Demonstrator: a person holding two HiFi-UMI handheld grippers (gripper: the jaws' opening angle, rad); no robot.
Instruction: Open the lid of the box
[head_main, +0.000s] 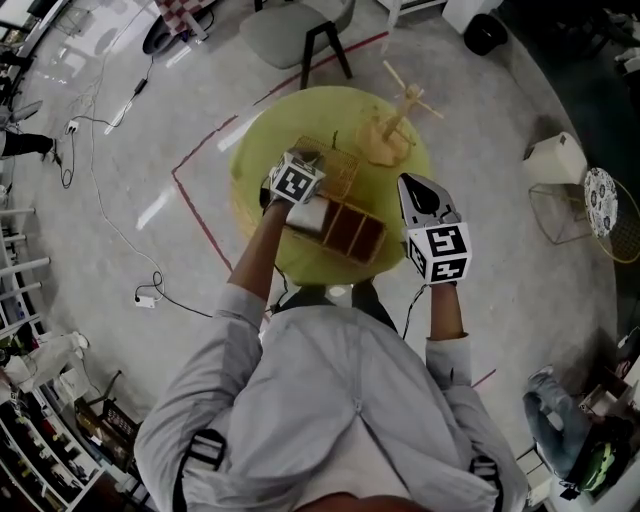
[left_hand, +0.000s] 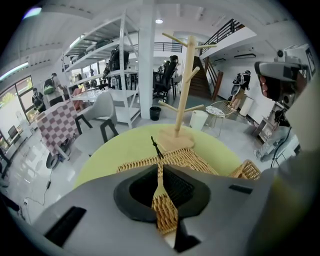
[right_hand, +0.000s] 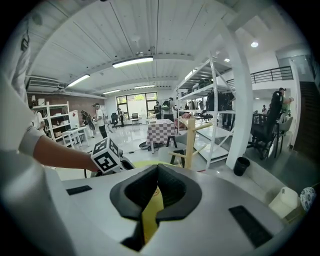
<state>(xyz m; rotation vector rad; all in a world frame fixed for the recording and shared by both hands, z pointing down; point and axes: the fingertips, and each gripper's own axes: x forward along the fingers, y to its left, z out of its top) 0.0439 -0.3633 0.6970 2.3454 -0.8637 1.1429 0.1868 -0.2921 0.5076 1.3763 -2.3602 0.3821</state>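
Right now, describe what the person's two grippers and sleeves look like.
Both the left gripper and the right gripper have broad, pale grey moulded shells with black ribbed pads and black rectangular slots. Each carries a white cube printed with black square markers. The person wears a light grey shirt whose sleeves leave the forearms bare, and dark straps over the shoulders.

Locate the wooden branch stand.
In the head view the wooden branch stand sits on the far side of the yellow table, right of centre, just beyond the wicker box.
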